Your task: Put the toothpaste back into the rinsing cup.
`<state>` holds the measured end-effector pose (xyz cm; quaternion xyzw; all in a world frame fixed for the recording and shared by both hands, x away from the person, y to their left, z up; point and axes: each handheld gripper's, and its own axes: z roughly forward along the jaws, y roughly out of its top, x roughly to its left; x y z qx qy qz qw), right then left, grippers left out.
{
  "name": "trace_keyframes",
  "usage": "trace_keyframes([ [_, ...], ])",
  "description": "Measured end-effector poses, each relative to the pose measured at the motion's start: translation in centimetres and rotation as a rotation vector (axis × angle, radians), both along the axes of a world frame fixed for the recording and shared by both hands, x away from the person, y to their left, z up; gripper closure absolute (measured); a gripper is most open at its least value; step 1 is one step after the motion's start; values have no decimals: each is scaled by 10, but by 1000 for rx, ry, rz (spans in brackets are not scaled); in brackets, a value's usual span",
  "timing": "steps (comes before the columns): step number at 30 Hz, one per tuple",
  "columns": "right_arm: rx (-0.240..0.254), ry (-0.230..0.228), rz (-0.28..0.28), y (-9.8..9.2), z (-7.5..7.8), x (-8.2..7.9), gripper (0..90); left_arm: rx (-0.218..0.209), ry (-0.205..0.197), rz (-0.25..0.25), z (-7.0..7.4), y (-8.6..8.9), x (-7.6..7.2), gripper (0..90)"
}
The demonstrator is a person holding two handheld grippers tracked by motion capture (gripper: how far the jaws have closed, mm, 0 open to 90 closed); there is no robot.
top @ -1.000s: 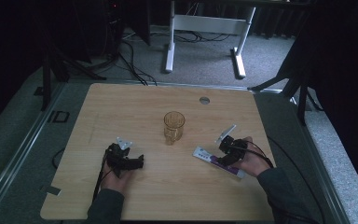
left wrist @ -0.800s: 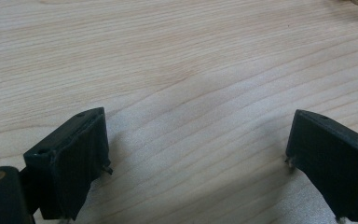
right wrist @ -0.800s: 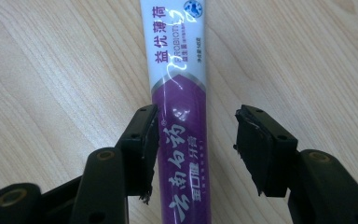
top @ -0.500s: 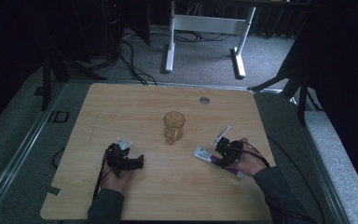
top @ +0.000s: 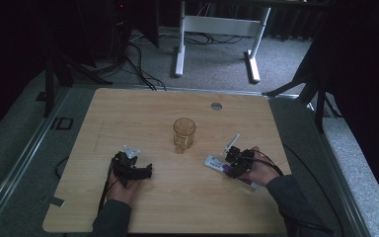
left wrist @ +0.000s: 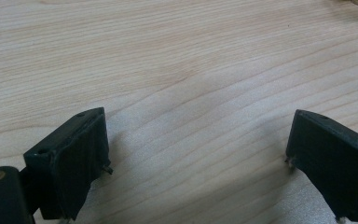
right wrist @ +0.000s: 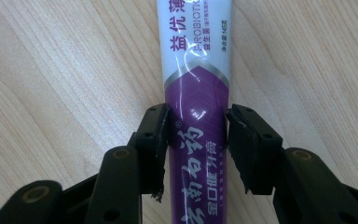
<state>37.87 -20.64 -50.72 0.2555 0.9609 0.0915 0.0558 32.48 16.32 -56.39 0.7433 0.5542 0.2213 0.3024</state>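
A purple and white toothpaste tube (right wrist: pixel 196 60) lies flat on the wooden table (top: pixel 138 113) at the right. My right gripper (right wrist: pixel 197 121) is shut on its purple part, one jaw pressing each side. From above, that gripper (top: pixel 233 165) covers most of the tube (top: pixel 213 162), whose white end sticks out to the left. My left gripper (top: pixel 145 172) rests low over bare wood at the left front, open, with nothing between its jaws (left wrist: pixel 198 140). An amber glass mug (top: pixel 183 133) stands upright mid-table between the two hands.
A thin white stick-like object (top: pixel 232 142) lies just beyond the right gripper. A round grommet (top: pixel 216 105) sits near the table's far edge. Desk legs and cables are on the floor behind the table.
The right hand and gripper have shifted slightly left and nearer along the tube. The left gripper and the mug have stayed put.
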Motion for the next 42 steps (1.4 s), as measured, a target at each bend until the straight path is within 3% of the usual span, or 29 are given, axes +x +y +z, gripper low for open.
trace_keyframes([
  [24,-62,104,12,8,-10,19,563,1,1,-4,0,-1,0,57],
  [34,-66,91,17,8,-9,19,602,1,1,-5,0,-1,0,58],
  [42,-55,64,27,7,-5,15,688,2,2,-5,0,-1,0,57],
])
